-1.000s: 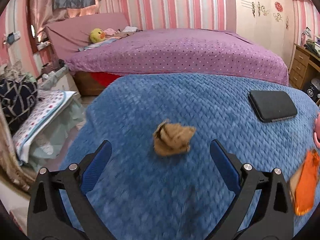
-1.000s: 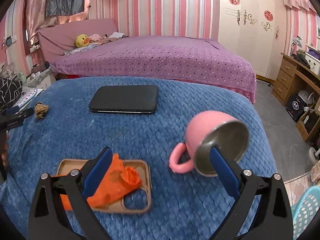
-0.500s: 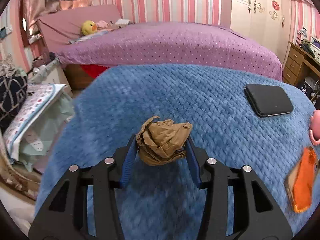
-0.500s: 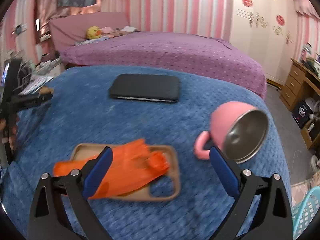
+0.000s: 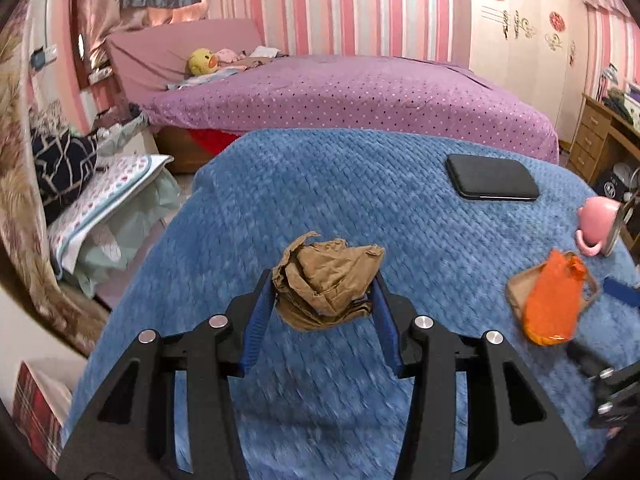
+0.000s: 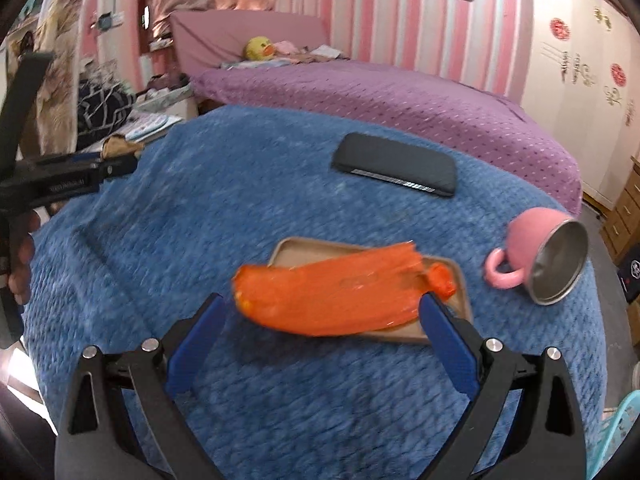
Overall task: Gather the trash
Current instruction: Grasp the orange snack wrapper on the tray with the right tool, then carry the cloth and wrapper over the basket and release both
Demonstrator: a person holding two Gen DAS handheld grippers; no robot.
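Note:
A crumpled brown paper ball [image 5: 326, 280] sits pinched between the blue pads of my left gripper [image 5: 322, 280], held just above the blue blanket [image 5: 320, 184]. The right wrist view shows that same gripper [image 6: 120, 164] at the far left with the paper [image 6: 116, 146] at its tip. An orange plastic wrapper [image 6: 332, 292] lies on a tan phone case [image 6: 300, 250]. My right gripper [image 6: 322, 302] stands open around the wrapper's near side, and its pads do not press on it. The wrapper [image 5: 554, 300] also shows at the right of the left wrist view.
A black phone [image 6: 394, 168] lies further back on the blanket. A pink mug [image 6: 536, 256] rests on its side at the right. A purple bed [image 5: 340, 92] stands behind, clutter is piled at the left, and a light blue basket [image 6: 624, 432] is low on the right.
My left gripper closed on the brown paper and carried it off the blanket. My right gripper moved in from the mug side until the orange wrapper lay between its fingers.

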